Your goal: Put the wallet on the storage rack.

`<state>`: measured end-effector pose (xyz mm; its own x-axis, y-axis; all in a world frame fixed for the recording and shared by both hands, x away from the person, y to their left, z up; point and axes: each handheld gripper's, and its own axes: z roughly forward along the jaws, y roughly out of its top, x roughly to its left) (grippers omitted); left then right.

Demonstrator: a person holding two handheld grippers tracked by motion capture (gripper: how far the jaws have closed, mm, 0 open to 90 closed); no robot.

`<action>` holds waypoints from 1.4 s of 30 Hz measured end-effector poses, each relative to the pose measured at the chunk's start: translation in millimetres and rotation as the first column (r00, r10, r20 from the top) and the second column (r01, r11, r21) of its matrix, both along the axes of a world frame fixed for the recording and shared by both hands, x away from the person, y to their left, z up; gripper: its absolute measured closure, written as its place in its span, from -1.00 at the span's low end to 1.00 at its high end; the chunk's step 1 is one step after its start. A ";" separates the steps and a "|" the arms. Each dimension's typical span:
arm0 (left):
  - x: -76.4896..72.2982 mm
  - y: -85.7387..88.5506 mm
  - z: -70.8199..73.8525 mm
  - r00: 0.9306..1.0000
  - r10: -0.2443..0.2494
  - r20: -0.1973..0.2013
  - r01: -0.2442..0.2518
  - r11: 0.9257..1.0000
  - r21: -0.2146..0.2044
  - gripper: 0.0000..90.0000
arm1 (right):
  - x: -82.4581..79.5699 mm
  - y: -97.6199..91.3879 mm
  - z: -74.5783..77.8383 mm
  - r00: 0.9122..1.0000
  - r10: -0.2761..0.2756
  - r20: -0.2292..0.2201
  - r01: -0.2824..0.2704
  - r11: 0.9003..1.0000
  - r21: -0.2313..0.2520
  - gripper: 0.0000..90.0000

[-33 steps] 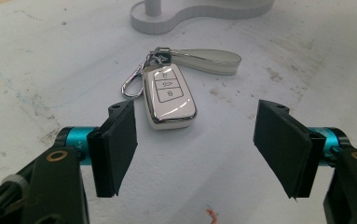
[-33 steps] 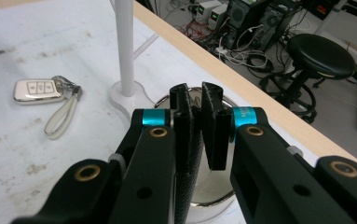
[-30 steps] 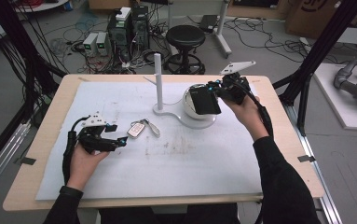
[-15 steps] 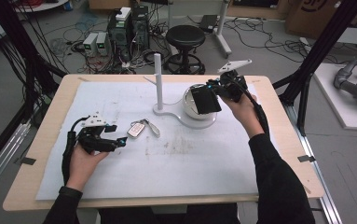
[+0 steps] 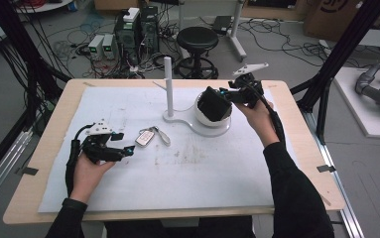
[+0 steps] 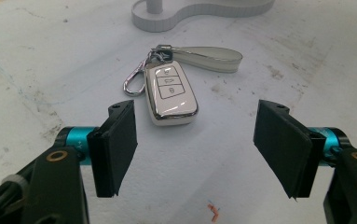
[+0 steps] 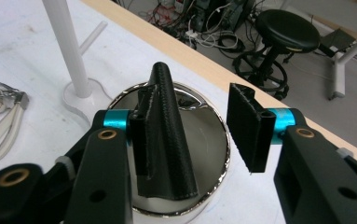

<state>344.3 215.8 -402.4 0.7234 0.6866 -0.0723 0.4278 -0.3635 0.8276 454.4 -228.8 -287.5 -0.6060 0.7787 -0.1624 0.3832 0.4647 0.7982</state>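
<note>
**Wallet letting go over the dish, key fob waiting on the left**

High view first: your right gripper [image 5: 221,95] is up over the white dish [image 5: 212,130] with the black leather wallet [image 5: 214,103] hanging right at its fingertips, above the bowl. That hand comes in from the side with the wrist raised, which looks like the setup for dropping the wallet in. Your left gripper [image 5: 120,148] lies low on the mat, fingers aimed at the key fob [image 5: 144,137] just ahead of them. The forearm lies flat, so it seems parked and ready.

Left gripper view: the fingers [image 6: 118,147] stand wide apart with nothing between them. The key fob [image 6: 170,93] lies on the mat a bit beyond the fingertips, nearer the left pad, strap trailing off toward the white stand [image 6: 199,11].

Right gripper view: your jaws have just been opening here. The wallet [image 7: 167,140] leans against the left finger, and there's a clear gap to the right finger [image 7: 248,128], so nothing's pinching it. The chrome bowl [image 7: 213,140] sits straight below the fingertips, so I'd say you're good for it to fall in.
</note>
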 end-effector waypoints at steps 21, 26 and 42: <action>2.7 9.2 8.2 0.998 0.052 0.024 -0.052 0.999 -0.001 -0.36 | -83.1 -97.8 -33.5 0.998 -0.051 -0.037 0.058 0.975 0.217 -0.31; 2.0 9.4 11.2 0.997 0.064 0.034 -0.064 0.998 -0.005 -0.37 | -94.0 -112.2 -56.7 0.997 -0.058 -0.054 0.069 0.968 0.241 -0.35; 1.2 9.1 12.1 0.996 0.066 0.051 -0.067 0.998 0.007 -0.36 | -94.5 -122.9 -71.6 0.995 -0.073 -0.073 0.088 0.972 0.216 -0.41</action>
<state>345.5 224.9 -390.4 0.6788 0.7337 -0.0302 0.4085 -0.3430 0.8458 359.9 -351.7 -359.1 -0.5435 0.8377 0.0542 0.4656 0.2471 0.8498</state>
